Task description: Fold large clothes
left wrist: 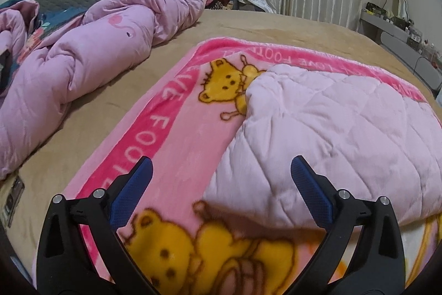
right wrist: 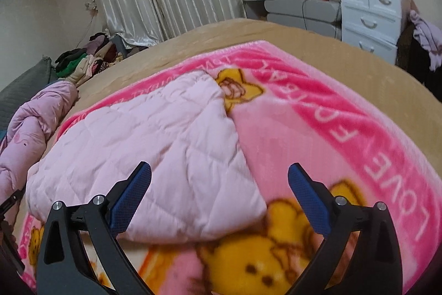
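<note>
1. Blanket (left wrist: 176,145), the pink bear-print one, lies spread on the bed (left wrist: 91,123), its pale quilted flap (left wrist: 331,134) folded over the middle.
2. Flap's near edge runs crosswise, just ahead of both claws.
3. Left claw (left wrist: 221,195) and right claw (right wrist: 219,198) both gape wide, holding nothing.
4. Each looks about equally near, so I'd guess a two-handed grab next.

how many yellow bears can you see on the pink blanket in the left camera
2: one bear by the far corner of the pale quilt, one bear near the camera. The quilt may hide more.
</note>
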`<action>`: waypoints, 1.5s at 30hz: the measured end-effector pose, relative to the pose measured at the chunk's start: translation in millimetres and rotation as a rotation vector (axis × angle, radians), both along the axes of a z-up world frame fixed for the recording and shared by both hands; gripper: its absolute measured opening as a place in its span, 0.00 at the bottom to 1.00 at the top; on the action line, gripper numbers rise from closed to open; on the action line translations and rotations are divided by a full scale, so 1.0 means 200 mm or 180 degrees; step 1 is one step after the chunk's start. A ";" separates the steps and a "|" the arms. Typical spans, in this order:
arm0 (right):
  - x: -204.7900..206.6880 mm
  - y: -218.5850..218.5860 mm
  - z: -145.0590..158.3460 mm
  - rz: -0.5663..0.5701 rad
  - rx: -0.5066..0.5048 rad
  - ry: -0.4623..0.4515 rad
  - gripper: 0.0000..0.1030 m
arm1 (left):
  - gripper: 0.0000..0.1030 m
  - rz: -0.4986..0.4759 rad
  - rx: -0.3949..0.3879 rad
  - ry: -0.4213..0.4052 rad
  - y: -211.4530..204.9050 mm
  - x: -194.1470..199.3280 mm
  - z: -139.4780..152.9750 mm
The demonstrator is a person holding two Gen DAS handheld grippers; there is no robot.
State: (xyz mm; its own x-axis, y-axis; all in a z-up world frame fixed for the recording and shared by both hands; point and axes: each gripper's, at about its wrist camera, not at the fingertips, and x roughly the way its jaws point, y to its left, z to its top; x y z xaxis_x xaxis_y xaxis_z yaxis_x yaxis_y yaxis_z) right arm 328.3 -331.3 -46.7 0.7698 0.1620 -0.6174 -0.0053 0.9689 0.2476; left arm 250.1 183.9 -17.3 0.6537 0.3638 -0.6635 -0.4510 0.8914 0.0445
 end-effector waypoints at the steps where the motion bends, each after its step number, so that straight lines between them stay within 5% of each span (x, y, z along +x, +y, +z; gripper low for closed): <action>1: -0.01 0.00 -0.01 -0.0001 0.0026 0.0022 0.96 | 0.91 0.0003 -0.0033 0.0005 0.00 -0.02 -0.01; 10: -0.08 0.02 -0.15 0.0006 0.0269 0.0293 0.96 | 0.91 0.0052 -0.0385 0.0102 0.05 -0.11 -0.10; 19: -0.12 0.02 -0.26 0.0018 0.0570 0.0514 0.96 | 0.91 0.0048 -0.1549 -0.0071 0.18 -0.16 -0.22; 26: -0.06 0.00 -0.29 0.0016 0.0964 0.0636 0.96 | 0.91 -0.0042 -0.2150 -0.0199 0.19 -0.10 -0.29; 45: 0.26 -0.06 -0.40 -0.0205 0.1737 0.0796 0.96 | 0.92 -0.0066 -0.2828 -0.0226 0.29 0.14 -0.43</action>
State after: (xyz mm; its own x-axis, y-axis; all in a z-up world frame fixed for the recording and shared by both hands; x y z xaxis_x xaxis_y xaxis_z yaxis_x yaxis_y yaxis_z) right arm 379.8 -342.7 -126.3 0.6307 0.4642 -0.6219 0.1718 0.6979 0.6953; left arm 278.7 241.6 -103.8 0.7049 -0.2780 -0.6526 -0.4097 0.5914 -0.6945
